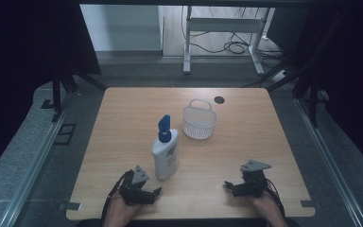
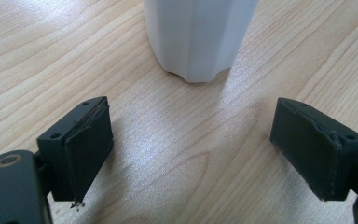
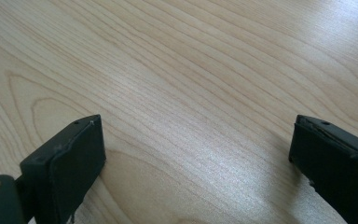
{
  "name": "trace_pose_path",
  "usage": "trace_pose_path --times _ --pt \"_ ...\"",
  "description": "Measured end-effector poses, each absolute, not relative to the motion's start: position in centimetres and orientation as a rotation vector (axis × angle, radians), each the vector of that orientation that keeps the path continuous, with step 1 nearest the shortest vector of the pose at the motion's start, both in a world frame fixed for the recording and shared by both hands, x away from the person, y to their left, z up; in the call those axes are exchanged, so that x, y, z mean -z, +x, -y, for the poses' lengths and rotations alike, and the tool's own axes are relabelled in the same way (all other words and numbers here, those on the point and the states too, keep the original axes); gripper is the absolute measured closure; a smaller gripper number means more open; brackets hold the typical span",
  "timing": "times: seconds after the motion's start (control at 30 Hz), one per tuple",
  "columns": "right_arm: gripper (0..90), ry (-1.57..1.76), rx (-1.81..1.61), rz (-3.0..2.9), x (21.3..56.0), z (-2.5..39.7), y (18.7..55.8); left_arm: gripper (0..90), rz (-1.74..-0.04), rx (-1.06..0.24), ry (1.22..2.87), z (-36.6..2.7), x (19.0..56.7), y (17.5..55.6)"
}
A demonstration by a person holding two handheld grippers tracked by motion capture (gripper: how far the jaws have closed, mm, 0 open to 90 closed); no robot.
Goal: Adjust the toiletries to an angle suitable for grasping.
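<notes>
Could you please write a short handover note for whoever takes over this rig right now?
Left gripper: open, holding nothing, low over the table, aimed at the base of the white bottle.
Right gripper: open, holding nothing, over bare wood at the near right.
The bottle stands upright with its blue cap on, just ahead of the left gripper. The white basket sits behind it, apart, and looks empty.
Done: nothing grasped yet.
Left: probably close on the bottle and move it, perhaps to the basket.

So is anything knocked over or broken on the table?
Nothing stands out. The white bottle with the blue cap stands upright on the table, and the white basket sits upright behind it, apart from it. No spill shows. Both the left tongs and the right tongs are open near the front edge.
</notes>
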State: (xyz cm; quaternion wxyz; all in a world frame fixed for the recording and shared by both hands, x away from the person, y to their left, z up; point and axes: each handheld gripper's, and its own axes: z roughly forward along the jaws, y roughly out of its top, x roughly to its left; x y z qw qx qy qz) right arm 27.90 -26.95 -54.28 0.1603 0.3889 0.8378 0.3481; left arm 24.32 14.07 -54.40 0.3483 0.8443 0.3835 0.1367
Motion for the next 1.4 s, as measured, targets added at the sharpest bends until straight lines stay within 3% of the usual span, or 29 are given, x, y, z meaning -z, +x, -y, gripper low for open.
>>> trace_pose_path --times 1.0,1.4 --pt "0.6 1.099 -0.992 -2.408 54.31 26.87 27.92 14.7 -1.011 -0.361 2.183 -14.06 54.31 24.29" --pt "0.1 1.098 -0.989 -2.409 54.31 26.85 27.94 34.4 -1.016 -0.38 2.215 -13.91 53.61 24.33"
